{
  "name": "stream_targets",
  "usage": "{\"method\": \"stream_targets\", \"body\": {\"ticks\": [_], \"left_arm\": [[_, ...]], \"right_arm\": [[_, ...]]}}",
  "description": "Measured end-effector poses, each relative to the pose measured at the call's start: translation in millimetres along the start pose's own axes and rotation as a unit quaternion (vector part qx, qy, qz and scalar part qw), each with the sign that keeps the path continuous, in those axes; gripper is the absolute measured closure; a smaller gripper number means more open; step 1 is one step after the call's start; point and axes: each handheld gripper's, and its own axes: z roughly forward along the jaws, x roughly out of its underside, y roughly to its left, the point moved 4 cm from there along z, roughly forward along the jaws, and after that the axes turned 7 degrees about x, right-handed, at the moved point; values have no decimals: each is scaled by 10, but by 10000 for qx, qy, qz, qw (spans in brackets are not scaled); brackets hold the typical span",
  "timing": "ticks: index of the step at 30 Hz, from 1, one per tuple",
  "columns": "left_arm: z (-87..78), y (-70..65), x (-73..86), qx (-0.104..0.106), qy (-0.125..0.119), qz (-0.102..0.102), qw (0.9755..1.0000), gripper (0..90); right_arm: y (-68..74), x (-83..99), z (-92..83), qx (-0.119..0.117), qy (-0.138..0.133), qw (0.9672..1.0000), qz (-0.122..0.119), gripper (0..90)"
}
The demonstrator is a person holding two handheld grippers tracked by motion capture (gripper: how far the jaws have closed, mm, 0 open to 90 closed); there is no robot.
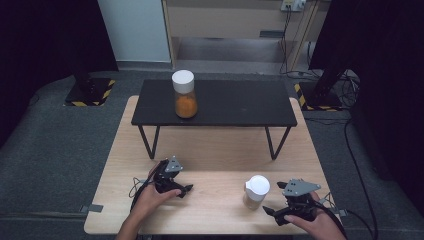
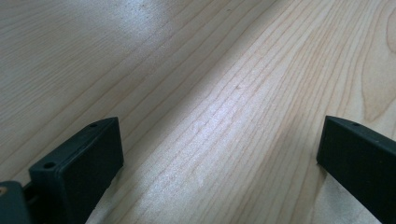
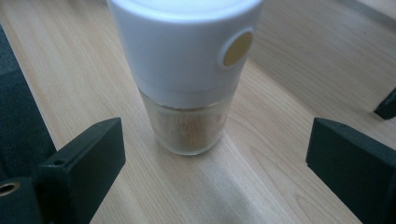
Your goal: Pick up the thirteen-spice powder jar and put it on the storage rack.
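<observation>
We see the white-capped jar upright on the worktop | right tongs released, just beside the jar on its right, jar ahead of their gap, untouched | left tongs released over bare wood, well left of the jar | orange-filled jar on black shelf, far behind the jar

Two jars, two grippers, one bench

A small raised table stands at the far side of the bench and carries a jar at its left. Near the front edge, the shaker jar stands upright just left of the right gripper; the left gripper rests well apart, farther left.
</observation>
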Motion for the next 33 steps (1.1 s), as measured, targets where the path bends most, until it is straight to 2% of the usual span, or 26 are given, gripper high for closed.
{"method": "stream_targets", "body": {"ticks": [21,33], "left_arm": [[0,-1,0,-1,-1,-3,10000,0],[1,-2,2,-1,-4,-1,10000,0]], "right_arm": [[52,-51,83,-94,-184,9998,-35,67],[86,-121,192,-142,-142,9998,-51,72]]}}
